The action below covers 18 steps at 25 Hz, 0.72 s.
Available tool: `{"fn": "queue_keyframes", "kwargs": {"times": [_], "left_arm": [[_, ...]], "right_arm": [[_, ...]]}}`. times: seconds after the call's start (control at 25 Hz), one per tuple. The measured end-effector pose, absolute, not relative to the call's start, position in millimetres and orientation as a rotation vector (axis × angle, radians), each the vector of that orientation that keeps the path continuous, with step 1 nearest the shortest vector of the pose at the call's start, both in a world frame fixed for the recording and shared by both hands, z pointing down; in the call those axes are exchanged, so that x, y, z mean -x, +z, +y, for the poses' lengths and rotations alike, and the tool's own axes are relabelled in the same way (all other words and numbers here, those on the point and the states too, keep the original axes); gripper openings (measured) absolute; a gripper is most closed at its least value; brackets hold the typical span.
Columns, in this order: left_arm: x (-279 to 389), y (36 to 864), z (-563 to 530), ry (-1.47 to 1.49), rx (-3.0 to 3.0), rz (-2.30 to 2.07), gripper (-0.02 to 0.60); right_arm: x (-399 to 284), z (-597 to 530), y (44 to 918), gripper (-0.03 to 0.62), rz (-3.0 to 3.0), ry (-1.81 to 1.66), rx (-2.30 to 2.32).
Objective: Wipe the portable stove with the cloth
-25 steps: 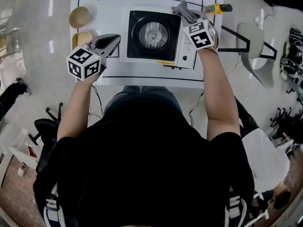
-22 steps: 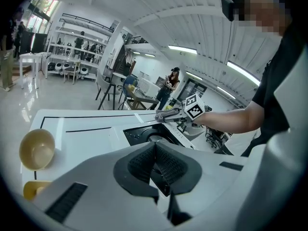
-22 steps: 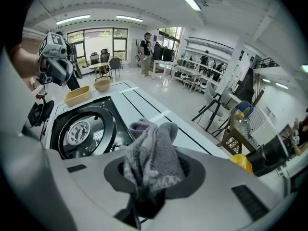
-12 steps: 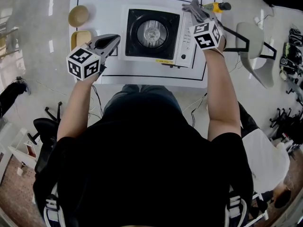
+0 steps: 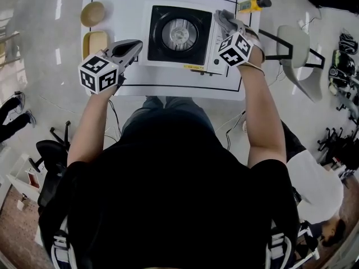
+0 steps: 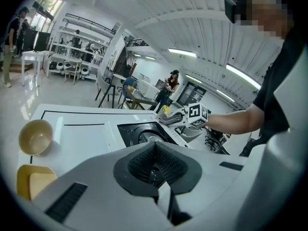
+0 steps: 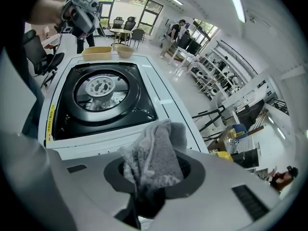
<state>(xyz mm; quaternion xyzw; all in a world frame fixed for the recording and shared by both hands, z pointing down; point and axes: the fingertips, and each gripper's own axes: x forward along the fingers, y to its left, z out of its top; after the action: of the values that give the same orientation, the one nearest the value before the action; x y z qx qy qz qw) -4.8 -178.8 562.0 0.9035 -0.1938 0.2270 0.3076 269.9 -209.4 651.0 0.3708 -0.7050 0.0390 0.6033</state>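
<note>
The right hand-held gripper, pinching the cloth, has slid back onto the stove's 3 o'clock panel. Wiping looks under way. The left hand-held gripper is pressed together, empty.

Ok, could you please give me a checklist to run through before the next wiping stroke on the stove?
1. Cloth clamped in the right gripper: ok.
2. Cloth over the right side of the portable stove: ok.
3. Cloth actually pressing on the stove's surface: cannot tell.
4. No flame at the burner: ok.
5. Left gripper shut, empty, held at the stove's left: ok.
6. Bowl and yellow dish apart from the stove: ok.
</note>
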Motion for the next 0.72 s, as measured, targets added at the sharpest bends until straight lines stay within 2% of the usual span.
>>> {"fn": "queue_keyframes", "kwargs": {"times": [0.72], "left_arm": [[45.7,534.2,-117.7,0.638,-2.432,-0.499,0.021]], "right_arm": [[-223.0,-73.5,650.3,0.115,-1.628,0.268,-0.77]]}}
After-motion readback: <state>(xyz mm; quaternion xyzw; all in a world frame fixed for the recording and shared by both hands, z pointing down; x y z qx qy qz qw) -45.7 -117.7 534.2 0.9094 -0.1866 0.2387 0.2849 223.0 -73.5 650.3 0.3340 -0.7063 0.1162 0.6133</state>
